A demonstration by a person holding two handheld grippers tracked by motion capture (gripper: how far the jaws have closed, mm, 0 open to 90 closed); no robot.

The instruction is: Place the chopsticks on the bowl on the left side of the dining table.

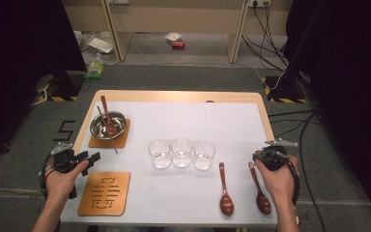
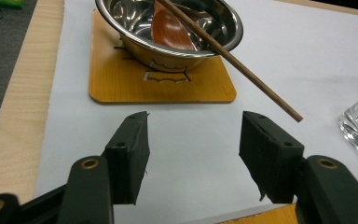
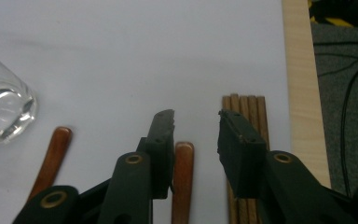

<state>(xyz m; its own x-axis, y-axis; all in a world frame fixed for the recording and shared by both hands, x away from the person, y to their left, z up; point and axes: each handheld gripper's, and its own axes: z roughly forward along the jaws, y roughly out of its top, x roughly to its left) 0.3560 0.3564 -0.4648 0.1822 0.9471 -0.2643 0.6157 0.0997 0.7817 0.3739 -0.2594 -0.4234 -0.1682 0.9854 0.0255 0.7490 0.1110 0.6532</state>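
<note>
Right gripper (image 3: 196, 119) jaws part-open, empty | chopstick bundle (image 3: 244, 109) just beyond right jaw, long axis parallel | spoon (image 3: 182, 158) under left jaw | left gripper (image 2: 193, 135) wide, far off

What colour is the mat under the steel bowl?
Orange-brown wood, clearest in the left gripper view: mat beneath bowl.

A large black "5" (image 1: 65, 130) is marked on the grey floor (image 1: 24, 159), just left of the counter (image 1: 174, 96). The near wooden coaster (image 1: 105, 193) on that counter bears cut-out marks that look like characters, too small to read. No other writing is legible.
</note>
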